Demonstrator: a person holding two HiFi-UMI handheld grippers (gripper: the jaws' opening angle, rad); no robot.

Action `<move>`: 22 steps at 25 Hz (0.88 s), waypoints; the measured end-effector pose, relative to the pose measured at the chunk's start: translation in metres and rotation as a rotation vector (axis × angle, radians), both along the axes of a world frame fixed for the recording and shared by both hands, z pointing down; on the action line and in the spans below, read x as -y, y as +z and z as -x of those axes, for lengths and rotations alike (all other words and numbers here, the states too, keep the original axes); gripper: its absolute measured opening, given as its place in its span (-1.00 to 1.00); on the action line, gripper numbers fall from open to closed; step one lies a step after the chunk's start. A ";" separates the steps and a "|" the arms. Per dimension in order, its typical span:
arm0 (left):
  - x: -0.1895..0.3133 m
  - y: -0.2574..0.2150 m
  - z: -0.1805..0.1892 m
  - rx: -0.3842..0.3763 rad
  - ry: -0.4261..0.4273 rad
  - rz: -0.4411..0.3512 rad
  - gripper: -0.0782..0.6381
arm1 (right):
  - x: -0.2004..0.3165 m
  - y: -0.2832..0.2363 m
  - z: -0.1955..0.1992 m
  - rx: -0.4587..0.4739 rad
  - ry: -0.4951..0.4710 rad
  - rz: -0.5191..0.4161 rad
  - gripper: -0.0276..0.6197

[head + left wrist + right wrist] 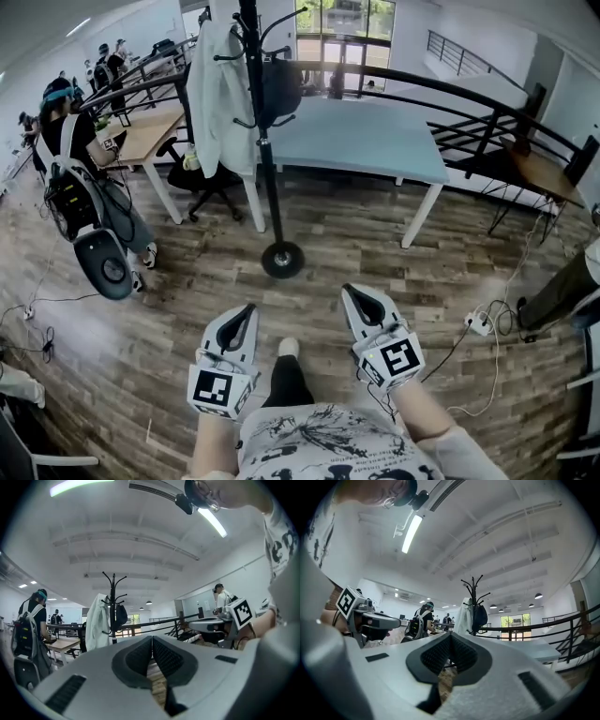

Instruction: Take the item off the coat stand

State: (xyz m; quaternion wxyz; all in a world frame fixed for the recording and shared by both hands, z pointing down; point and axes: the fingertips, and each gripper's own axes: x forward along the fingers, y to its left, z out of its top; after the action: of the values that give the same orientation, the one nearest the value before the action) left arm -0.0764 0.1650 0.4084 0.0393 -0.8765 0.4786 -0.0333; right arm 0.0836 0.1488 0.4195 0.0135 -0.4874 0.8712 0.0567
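A: Hanging high on the stand (265, 141) are 2 things: a white coat (218, 94) on the left side as the head view shows it, and a dark bag (281, 89) on the right.

B: Where's the stand?

A: Upright on the wood floor (187, 300), its round base just in front of the pale bench (375, 141).

B: And the grippers?

A: Both are low, near the person's body, well apart from the stand and pointing toward it. The left gripper (246, 311) has its fingers (140, 656) pressed together with nothing between them. The right gripper (356, 292) is the same, its fingers together and empty.

B: Anything else nearby?

A: A person (70, 131) with a backpack stands far left. A white power strip (479, 323) lies on the floor at right.
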 end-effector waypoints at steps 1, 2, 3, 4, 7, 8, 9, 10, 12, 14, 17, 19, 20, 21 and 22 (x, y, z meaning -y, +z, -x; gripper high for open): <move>0.014 0.002 0.003 -0.001 -0.001 0.005 -0.77 | 0.013 0.003 0.002 0.002 0.003 0.010 -0.93; 0.028 0.004 0.006 -0.003 0.000 0.008 -0.77 | 0.027 0.005 0.003 0.002 0.007 0.017 -0.93; 0.044 0.004 0.008 -0.005 0.002 0.009 -0.77 | 0.042 0.006 0.004 0.001 0.013 0.021 -0.93; 0.060 0.002 0.010 -0.007 0.006 0.008 -0.77 | 0.057 0.005 0.006 0.001 0.019 0.024 -0.93; 0.112 -0.008 0.019 -0.012 0.016 -0.010 -0.77 | 0.110 -0.006 0.011 0.000 0.028 0.014 -0.93; 0.133 -0.011 0.023 -0.013 0.019 -0.017 -0.77 | 0.131 -0.010 0.013 -0.005 0.034 0.007 -0.93; 0.154 -0.013 0.026 -0.015 0.024 -0.023 -0.77 | 0.152 -0.014 0.015 -0.012 0.043 0.001 -0.93; 0.176 -0.016 0.029 -0.019 0.032 -0.028 -0.77 | 0.173 -0.018 0.016 -0.017 0.054 -0.002 -0.93; 0.218 -0.020 0.035 -0.030 0.053 -0.036 -0.77 | 0.215 -0.020 0.022 -0.019 0.074 0.001 -0.93; 0.257 -0.024 0.041 -0.041 0.073 -0.043 -0.77 | 0.253 -0.020 0.030 -0.018 0.084 0.007 -0.93; 0.309 -0.026 0.046 -0.042 0.105 -0.047 -0.77 | 0.306 -0.020 0.044 -0.018 0.091 0.009 -0.93; 0.340 -0.024 0.048 -0.031 0.124 -0.051 -0.77 | 0.338 -0.018 0.053 -0.015 0.094 0.013 -0.93; 0.354 -0.021 0.050 -0.026 0.127 -0.052 -0.77 | 0.352 -0.015 0.057 -0.012 0.095 0.020 -0.93; 0.366 -0.018 0.052 -0.024 0.125 -0.052 -0.77 | 0.365 -0.011 0.061 -0.011 0.094 0.030 -0.93; 0.377 -0.015 0.055 -0.027 0.122 -0.052 -0.77 | 0.377 -0.007 0.066 -0.011 0.091 0.041 -0.93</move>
State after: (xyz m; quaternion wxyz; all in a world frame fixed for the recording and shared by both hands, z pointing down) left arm -0.1317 -0.2122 0.3933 0.0578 -0.9030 0.4257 -0.0065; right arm 0.0180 -0.2282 0.4122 -0.0037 -0.5263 0.8493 0.0420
